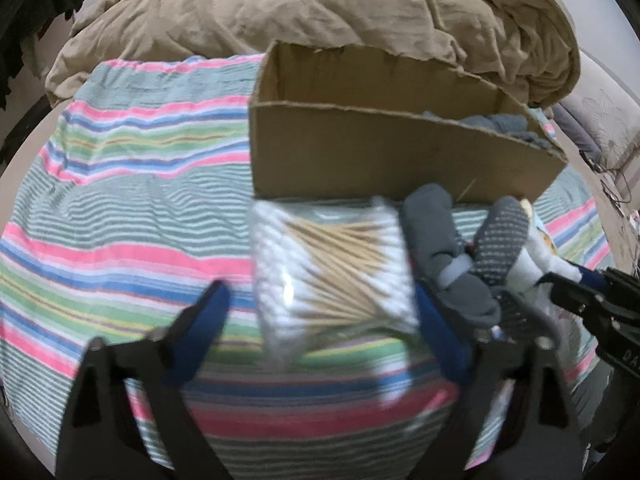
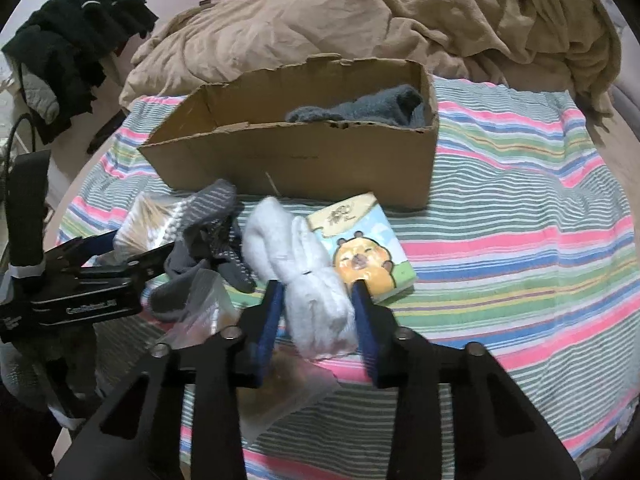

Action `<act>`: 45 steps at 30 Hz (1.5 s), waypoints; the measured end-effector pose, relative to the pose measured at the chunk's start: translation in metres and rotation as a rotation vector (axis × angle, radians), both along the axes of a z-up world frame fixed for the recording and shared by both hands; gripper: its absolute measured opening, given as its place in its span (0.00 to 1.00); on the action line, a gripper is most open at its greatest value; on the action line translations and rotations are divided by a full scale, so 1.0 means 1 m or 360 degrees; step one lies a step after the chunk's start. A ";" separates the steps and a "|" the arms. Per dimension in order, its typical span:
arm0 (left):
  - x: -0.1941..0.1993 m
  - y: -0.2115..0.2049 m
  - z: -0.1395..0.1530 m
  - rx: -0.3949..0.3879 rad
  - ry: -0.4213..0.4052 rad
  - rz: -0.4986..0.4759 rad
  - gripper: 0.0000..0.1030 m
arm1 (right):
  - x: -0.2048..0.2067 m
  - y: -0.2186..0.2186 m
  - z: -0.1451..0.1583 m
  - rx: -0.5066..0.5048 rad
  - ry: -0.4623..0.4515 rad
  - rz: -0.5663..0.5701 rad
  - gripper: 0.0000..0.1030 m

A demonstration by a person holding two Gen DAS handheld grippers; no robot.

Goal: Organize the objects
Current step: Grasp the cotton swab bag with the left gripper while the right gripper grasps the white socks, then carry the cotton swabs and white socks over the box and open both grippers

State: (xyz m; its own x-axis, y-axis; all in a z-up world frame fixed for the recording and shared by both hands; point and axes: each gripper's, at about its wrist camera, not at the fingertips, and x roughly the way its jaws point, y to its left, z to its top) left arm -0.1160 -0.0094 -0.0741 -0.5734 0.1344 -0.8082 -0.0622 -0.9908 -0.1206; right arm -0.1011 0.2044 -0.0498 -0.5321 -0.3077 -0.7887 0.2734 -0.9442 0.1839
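An open cardboard box (image 1: 400, 156) stands on the striped cloth and holds a grey-blue towel (image 2: 368, 110); the box also shows in the right wrist view (image 2: 296, 160). My left gripper (image 1: 324, 312) is open around a clear pack of cotton swabs (image 1: 332, 272), whose left side is apart from the left finger. My right gripper (image 2: 318, 296) is shut on a white rolled sock (image 2: 308, 276). Grey dotted socks (image 1: 472, 256) lie between the two grippers and also show in the right wrist view (image 2: 208, 232). A cartoon-bear tissue pack (image 2: 364, 248) lies just right of the white sock.
A striped cloth (image 1: 120, 208) covers the bed. A crumpled tan duvet (image 1: 320, 12) is heaped behind the box. Dark clothes (image 2: 80, 28) hang at the far left. A clear plastic bag (image 2: 208, 312) lies near the front edge.
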 end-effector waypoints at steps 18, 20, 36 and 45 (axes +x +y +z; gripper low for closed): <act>0.038 -0.014 0.036 0.0086 0.0060 0.0017 0.62 | 0.019 0.031 0.049 -0.0025 0.0150 -0.0096 0.26; 0.043 -0.014 0.046 0.0088 0.0081 -0.0003 0.62 | 0.020 0.031 0.055 -0.0037 0.0168 -0.0096 0.26; 0.040 -0.015 0.116 0.0099 0.0290 -0.0049 0.62 | 0.016 0.021 0.102 -0.0068 0.0338 -0.0037 0.26; 0.011 -0.014 0.128 0.0088 0.0351 -0.0064 0.62 | -0.011 0.010 0.113 -0.0051 0.0404 0.0014 0.26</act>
State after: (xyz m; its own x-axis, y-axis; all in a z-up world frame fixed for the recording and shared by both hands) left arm -0.1054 -0.0233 0.0537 -0.7285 0.2014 -0.6548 -0.1323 -0.9792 -0.1540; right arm -0.1116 0.2145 0.0637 -0.7093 -0.3358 -0.6198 0.3227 -0.9364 0.1381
